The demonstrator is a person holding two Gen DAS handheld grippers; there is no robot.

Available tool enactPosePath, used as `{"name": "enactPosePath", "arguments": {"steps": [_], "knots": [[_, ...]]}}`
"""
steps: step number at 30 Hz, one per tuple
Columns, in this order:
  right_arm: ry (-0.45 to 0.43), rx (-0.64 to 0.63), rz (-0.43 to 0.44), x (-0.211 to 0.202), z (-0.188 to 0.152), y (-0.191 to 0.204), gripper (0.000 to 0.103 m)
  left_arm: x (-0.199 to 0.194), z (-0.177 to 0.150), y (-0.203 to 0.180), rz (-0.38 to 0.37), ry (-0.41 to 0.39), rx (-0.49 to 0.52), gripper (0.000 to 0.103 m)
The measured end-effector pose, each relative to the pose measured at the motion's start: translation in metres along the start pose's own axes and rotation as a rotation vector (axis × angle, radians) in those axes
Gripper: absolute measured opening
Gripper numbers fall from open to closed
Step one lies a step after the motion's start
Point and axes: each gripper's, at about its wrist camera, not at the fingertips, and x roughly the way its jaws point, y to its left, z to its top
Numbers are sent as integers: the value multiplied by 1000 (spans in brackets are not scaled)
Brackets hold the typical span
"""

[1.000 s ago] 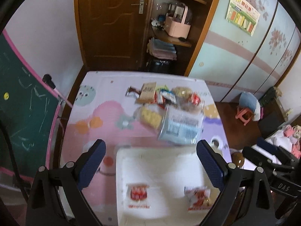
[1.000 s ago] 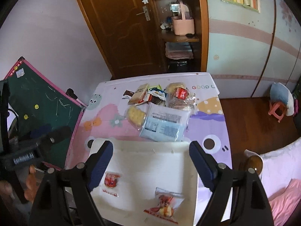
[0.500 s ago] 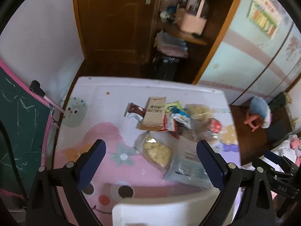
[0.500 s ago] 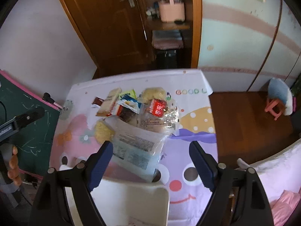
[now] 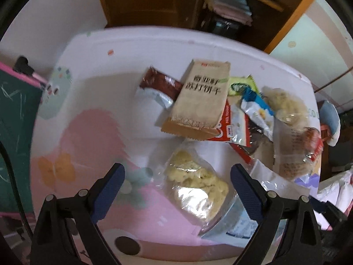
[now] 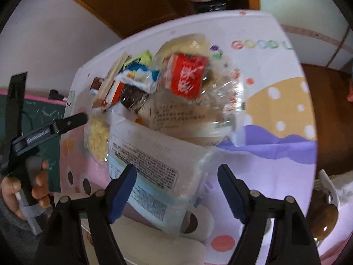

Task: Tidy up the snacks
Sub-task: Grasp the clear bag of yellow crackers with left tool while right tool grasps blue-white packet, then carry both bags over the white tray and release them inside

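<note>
Both claws are pointed steeply down over the snack heap on the worktop (image 5: 92,92), which is covered by a cartoon-print cloth.

Left claw (image 5: 177,184): jaws are held wide, nothing pressed between the pads. A clear bag of yellow pieces (image 5: 194,183) is seen lying between the two fingers, just ahead of the tips; contact cannot be confirmed. Ahead of the claw a beige cracker packet (image 5: 199,98) is laid on top of the heap, with a dark red wrapper (image 5: 160,86) at its left and a green packet (image 5: 240,86) and a blue-and-white packet (image 5: 258,110) at its right. Left of the claw, bare cloth is open as far as the worktop's left edge, beyond which a green chalkboard (image 5: 13,119) stands.

Right claw (image 6: 176,185): jaws are open but have just been narrowing; a large white-and-blue printed bag (image 6: 152,172) is seen between and ahead of the fingers, not gripped. Further ahead a clear bag with a red label (image 6: 187,77) is piled. To the right of the claw the cloth is free up to the worktop's right edge, where wooden floor (image 6: 326,119) begins. At far left a hand (image 6: 24,190) is seen on the handle of the other claw. The view is motion-blurred.
</note>
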Motion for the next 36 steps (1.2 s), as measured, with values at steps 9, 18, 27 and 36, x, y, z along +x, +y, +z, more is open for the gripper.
{"name": "enactPosePath", "arguments": {"steps": [9,18,27,36], "knots": [[88,-43,79,27,8,7,63,40,-1,1,-43,161,-135,94],[39,-22,135,6,6,-1,20,51,-8,5,-58,198,-191,57],[-89,-111,60,-41,-13,41,4,18,-24,-1,-18,81,-137,54],[-280,-202,-52,-117,-32,88,3,-86,-41,7,-34,-114,-59,53]]}}
